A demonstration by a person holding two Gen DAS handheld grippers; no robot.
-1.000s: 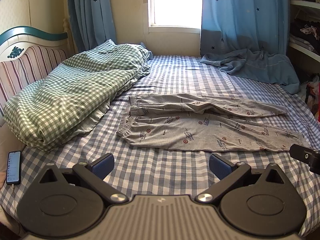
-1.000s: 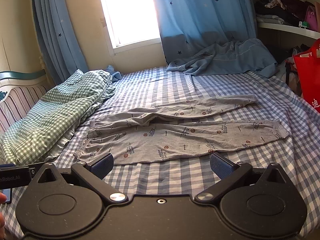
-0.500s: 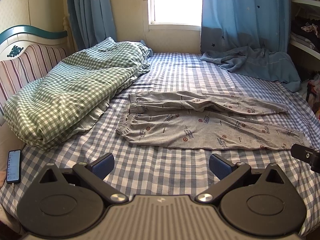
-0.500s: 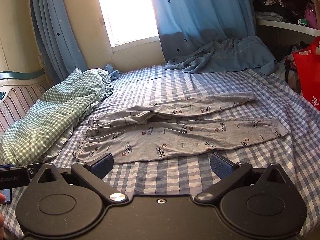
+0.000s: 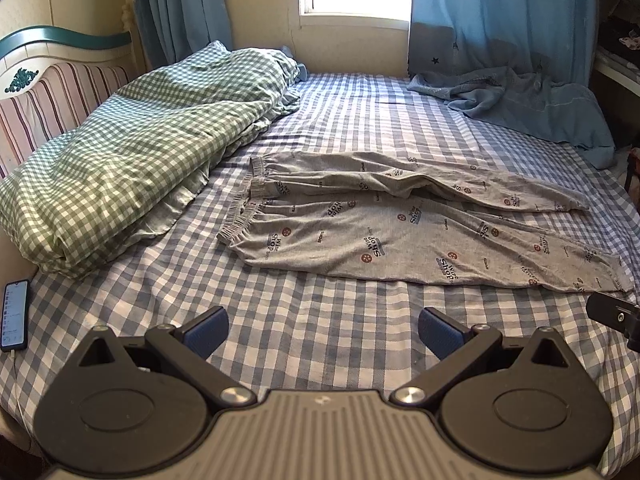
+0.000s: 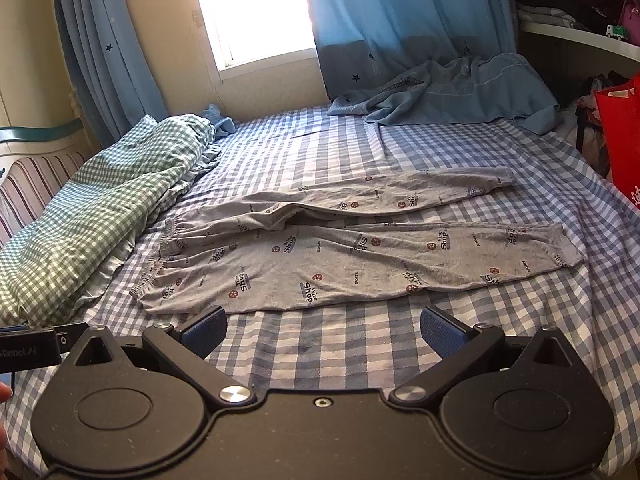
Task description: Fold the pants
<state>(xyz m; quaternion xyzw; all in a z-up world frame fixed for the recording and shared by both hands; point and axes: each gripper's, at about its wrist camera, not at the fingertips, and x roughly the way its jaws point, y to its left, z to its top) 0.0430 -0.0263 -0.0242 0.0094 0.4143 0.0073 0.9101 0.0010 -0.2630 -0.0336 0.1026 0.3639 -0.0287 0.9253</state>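
Observation:
Grey printed pants (image 5: 384, 224) (image 6: 352, 256) lie flat across the blue checked bed, waistband to the left, both legs running right, the far leg angled away from the near one. My left gripper (image 5: 322, 328) hovers open over bare sheet just short of the near leg's edge. My right gripper (image 6: 324, 326) is open too, its left pad close to the near hem of the pants. Neither touches the cloth. The right gripper's tip (image 5: 614, 314) shows at the right edge of the left wrist view.
A green checked duvet (image 5: 132, 152) is heaped along the left by the striped headboard (image 5: 48, 100). A blue blanket (image 5: 520, 104) is bunched at the far right under the curtain. A phone (image 5: 15, 314) lies at the left edge. A red bag (image 6: 620, 136) and shelves stand to the right.
Both grippers have moved forward and lower toward the pants, which now look larger and nearer. Both stay open.

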